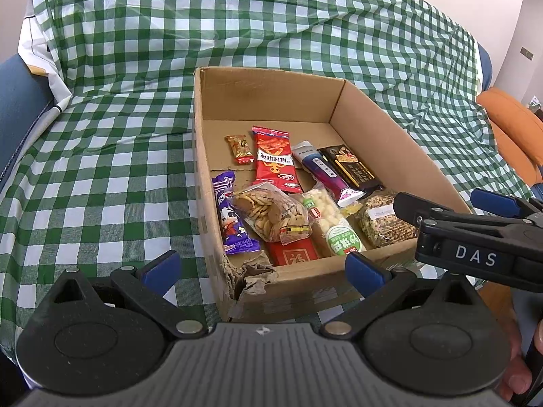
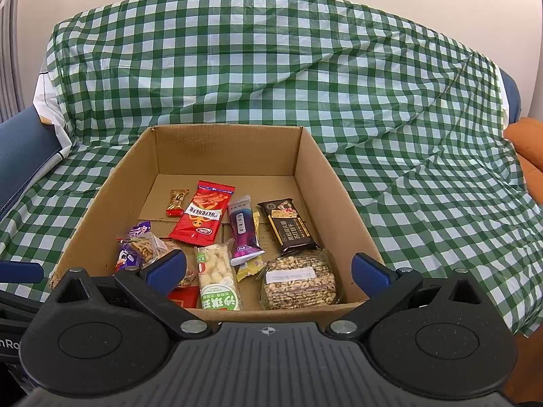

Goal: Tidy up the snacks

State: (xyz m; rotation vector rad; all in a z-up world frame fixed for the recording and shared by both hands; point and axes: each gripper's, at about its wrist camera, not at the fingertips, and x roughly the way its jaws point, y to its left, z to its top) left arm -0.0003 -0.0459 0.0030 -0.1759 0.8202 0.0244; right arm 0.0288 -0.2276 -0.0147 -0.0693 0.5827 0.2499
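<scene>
An open cardboard box point(image 1: 264, 98) point(image 2: 224, 149) sits on the checked cloth and holds several snacks. Among them are a red packet point(image 1: 275, 159) point(image 2: 203, 213), a dark bar point(image 1: 353, 168) point(image 2: 288, 225), a purple-and-white packet point(image 1: 322, 169) point(image 2: 242, 230), a puffed white bar point(image 1: 331, 222) point(image 2: 217, 274), a seed slab in clear wrap point(image 1: 383, 220) point(image 2: 300, 283), a clear bag of biscuits point(image 1: 271, 212) and a purple cartoon packet point(image 1: 234, 217). My left gripper point(image 1: 263, 268) hangs open over the box's near left corner, holding nothing. My right gripper point(image 2: 268, 269) point(image 1: 448, 203) is open above the near wall, also holding nothing.
Green-and-white checked cloth point(image 2: 390, 101) covers a sofa seat and back. A blue sofa arm point(image 1: 20, 101) stands at the left and an orange cushion point(image 1: 516, 125) at the right. The box's near left corner point(image 1: 244, 274) is torn. A hand point(image 1: 519, 373) shows at lower right.
</scene>
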